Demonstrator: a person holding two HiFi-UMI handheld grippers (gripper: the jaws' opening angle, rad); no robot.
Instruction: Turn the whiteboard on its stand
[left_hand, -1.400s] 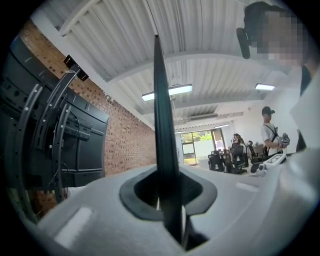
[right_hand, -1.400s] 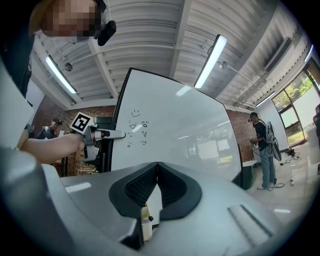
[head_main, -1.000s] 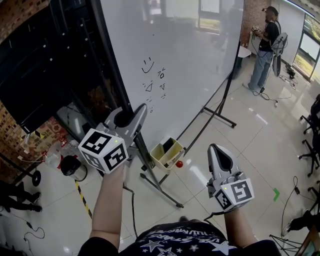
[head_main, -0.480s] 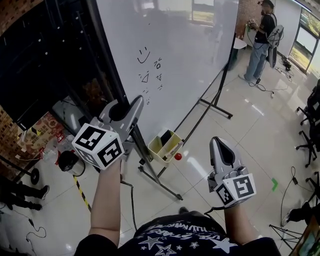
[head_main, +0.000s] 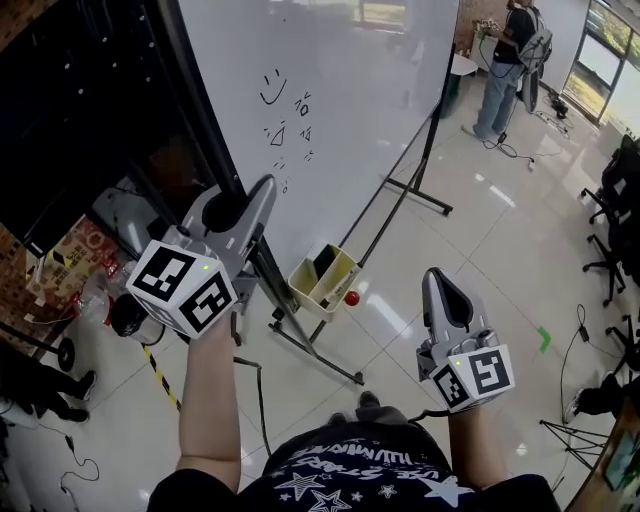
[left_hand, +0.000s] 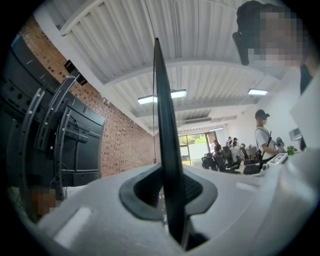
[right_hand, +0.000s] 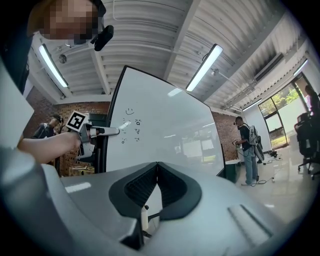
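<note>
Whiteboard (head_main: 340, 100) is standing upright on its stand (head_main: 318, 352), left of centre in the head view, with its written face toward the open floor (head_main: 520, 260).

Left gripper (head_main: 262, 190) is clamping the board's dark side edge (left_hand: 162, 125). The jaws are nearly together and the thin frame is running straight up between them. Right gripper (head_main: 437, 275) is hanging low over the floor, well apart from board and stand, with its jaws pressed together on nothing.

Technique (judgement):
- The board is being worked from one edge only. The pull should be going slowly and along an arc about the pivot, not straight back.
- A thin frame in narrow jaws is likely to slip if jerked.
- The idle gripper would be doing more good steadying the stand or the far edge.
- The stand's floor bars are reaching out toward the operator, so footing needs watching.

Yellow tray (head_main: 305, 290) is sitting at the board's lower end. I cannot tell whether it is hung on the frame or set down. Its contents may spill if it is knocked.

Counts:
- one whiteboard
- one stand, two floor bars showing
- one bystander (head_main: 500, 60), far off
- two grippers
- one tray
- one red ball (head_main: 352, 298), just beside the tray
</note>
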